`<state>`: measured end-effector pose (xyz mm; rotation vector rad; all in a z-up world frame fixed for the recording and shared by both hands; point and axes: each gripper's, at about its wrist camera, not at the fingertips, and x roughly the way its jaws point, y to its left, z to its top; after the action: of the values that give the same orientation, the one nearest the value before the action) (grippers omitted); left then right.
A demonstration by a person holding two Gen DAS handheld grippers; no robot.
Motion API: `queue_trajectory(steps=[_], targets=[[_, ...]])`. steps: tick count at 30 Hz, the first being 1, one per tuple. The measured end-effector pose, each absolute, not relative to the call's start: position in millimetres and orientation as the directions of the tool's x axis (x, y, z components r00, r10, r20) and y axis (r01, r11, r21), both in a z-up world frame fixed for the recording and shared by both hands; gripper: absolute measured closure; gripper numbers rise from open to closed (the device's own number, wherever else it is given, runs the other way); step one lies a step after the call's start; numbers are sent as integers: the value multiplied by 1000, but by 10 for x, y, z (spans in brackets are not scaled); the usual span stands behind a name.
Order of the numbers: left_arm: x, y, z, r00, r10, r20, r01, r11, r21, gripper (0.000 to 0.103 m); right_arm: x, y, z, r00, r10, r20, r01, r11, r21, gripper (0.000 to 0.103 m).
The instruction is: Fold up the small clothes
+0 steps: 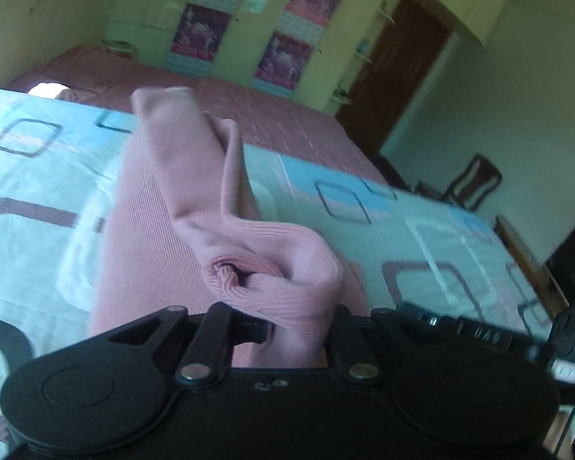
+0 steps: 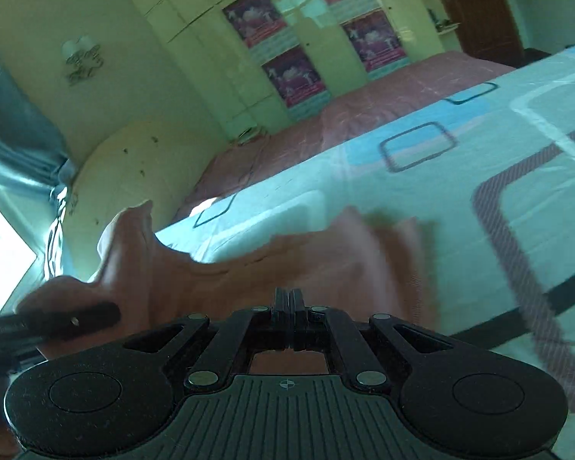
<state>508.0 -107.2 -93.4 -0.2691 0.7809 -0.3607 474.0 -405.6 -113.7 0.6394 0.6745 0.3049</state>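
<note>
A pink ribbed garment (image 1: 165, 237) rises off the pale blue patterned sheet (image 1: 421, 230) in the left wrist view. A bunched fold of it runs down between the fingers of my left gripper (image 1: 299, 329), which grips that fold. In the right wrist view the same garment (image 2: 230, 287) hangs blurred above the sheet (image 2: 479, 176). My right gripper (image 2: 289, 299) has its fingers pressed together at the cloth's near edge, and cloth shows below them. The left gripper (image 2: 69, 320) holds the garment's left end, where a corner sticks up.
Beyond the sheet lies a pink bedspread (image 1: 280, 122). Behind it stands a pale wardrobe with posters (image 1: 287, 57), and right of that a brown door (image 1: 395, 76). A dark chair (image 1: 475, 184) stands past the bed's right edge. A teal curtain (image 2: 11, 134) hangs at the left.
</note>
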Motion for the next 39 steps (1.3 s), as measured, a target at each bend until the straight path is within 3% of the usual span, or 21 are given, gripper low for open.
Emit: queue_trajectory(steps=[1,2,4,5,8,11,14,18,23,39], targets=[[5120,-1330,-1067,594,-424,-684,244,905,-349,59,4707,-4209,-1160,742,462,-485,-49,760,648,103],[5141,-1577,-1201,521,-430,-737,267,902,-339,46,4663,-4352,-1177,738,458,-496,-35,760,649,102],[5018,-1806,-1251,487,-496,-719,337,866,-370,41,4554,-4612,-1171,741,443,-504,-6,755,655,66],[4965,-1828,-1220,488,-528,-696,367,847,-385,41,4488,-4692,-1157,753,448,-482,-17,746,666,38],[4905,-1654,-1070,543,-513,-665,362,857,-366,41,4385,-4814,-1151,742,502,-445,-45,699,713,37],[4954,-1234,-934,658,-392,-643,267,920,-288,41,4421,-4662,-1142,707,574,-414,-114,670,734,38],[5115,-822,-955,684,-278,-675,158,959,-235,43,4524,-4369,-1145,656,631,-413,-171,658,733,43],[5308,-520,-1210,625,-225,-748,93,972,-215,52,4771,-4069,-1266,606,652,-455,-179,669,722,48],[5310,-346,-1518,599,-247,-762,19,955,-295,50,5050,-3875,-1442,562,654,-507,-158,687,709,50],[5333,-128,-1673,592,-378,-712,72,904,-420,45,5279,-3437,-1603,492,612,-619,-166,764,623,52]])
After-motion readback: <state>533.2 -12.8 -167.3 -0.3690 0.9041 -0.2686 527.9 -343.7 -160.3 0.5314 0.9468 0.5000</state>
